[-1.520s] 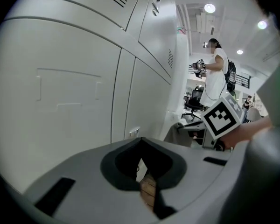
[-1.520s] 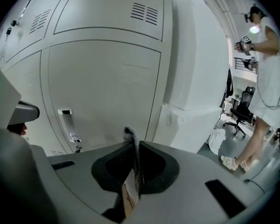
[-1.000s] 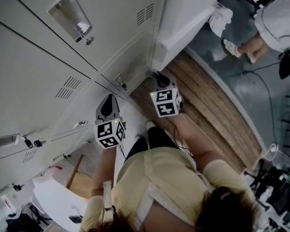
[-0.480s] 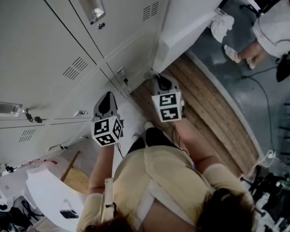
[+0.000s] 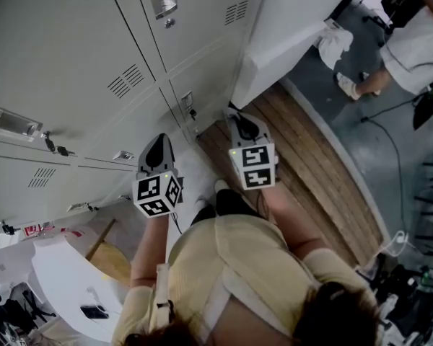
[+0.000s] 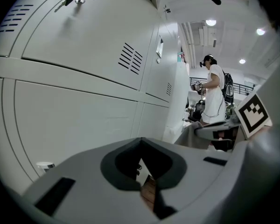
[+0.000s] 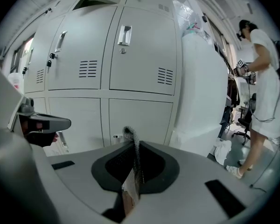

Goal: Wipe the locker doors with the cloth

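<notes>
Grey locker doors (image 5: 72, 56) fill the upper left of the head view, with vents, handles and keys. My right gripper (image 5: 239, 121) points at the lower lockers near the wooden floor. In the right gripper view its jaws (image 7: 134, 160) are shut on a thin grey mesh cloth (image 7: 129, 135), whose edge sticks up between them, a short way from the locker doors (image 7: 140, 55). My left gripper (image 5: 156, 150) is held to the left, close beside a lower door (image 6: 74, 78). Its jaws (image 6: 142, 164) look shut with nothing in them.
A white cabinet side (image 5: 289, 27) stands right of the lockers. A person in white (image 5: 411, 42) stands on the grey floor at the top right, near a white bundle (image 5: 332, 38) and a cable (image 5: 397, 143). Wooden planks (image 5: 310, 171) lie underfoot. A white table (image 5: 65, 287) is at the lower left.
The head view has swung, so the lockers slid up and right in the picture. Both grippers keep about the same place before the lower lockers.
</notes>
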{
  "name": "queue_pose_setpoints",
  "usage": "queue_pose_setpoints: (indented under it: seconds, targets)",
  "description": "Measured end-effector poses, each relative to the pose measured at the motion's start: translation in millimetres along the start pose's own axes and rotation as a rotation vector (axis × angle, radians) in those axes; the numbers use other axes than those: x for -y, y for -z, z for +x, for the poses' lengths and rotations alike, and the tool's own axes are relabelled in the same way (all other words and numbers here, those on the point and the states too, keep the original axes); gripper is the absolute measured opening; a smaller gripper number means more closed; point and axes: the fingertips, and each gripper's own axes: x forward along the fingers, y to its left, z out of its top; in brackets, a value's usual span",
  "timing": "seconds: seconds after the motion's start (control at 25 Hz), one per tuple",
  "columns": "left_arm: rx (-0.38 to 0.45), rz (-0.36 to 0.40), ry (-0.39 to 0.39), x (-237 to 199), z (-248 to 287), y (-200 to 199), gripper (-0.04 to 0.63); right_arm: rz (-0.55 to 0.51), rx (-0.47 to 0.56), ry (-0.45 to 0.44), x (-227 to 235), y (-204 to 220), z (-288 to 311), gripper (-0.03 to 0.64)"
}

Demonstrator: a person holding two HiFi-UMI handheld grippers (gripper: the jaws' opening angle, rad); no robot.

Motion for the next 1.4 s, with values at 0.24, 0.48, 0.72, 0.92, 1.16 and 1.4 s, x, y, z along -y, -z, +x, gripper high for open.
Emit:
queue_pose_setpoints:
  seconds: [0.24, 0.48, 0.72, 0.92, 1.16, 1.4]
  targets:
    - [0.004, -0.014, 0.017, -4.2, -13.3, -0.7, -0.008, 0.003, 0.027, -0.018, -13.9, -7.0, -15.7, 0.015]
    - [-0.022, -0.038, 0.050, -2.1, -13.7, 7.2, -0.008, 0.005, 0.032, -0.035, -25.2, -6.5, -25.8, 0.015]
    - [-0.019, -0.041, 0.062, 0.8, -15.6, 2.3, -0.008, 0.013, 0.040, -0.056, -34.0, -8.6, -32.5, 0.015]
    - [-0.001, -0.034, 0.049, -5.7, -21.5, -5.2, -0.008, 0.013, 0.061, -0.050, -34.6, -14.7, -35.6, 0.015]
    - [0.007, -0.046, 0.037, -13.2, -27.0, -7.4, -0.008, 0.023, 0.067, -0.050, -35.8, -17.5, -34.3, 0.015]
    - [0.023, -0.050, 0.049, -16.1, -31.6, -14.2, -0.008, 0.036, 0.069, -0.058, -37.2, -21.5, -31.4, 0.015]
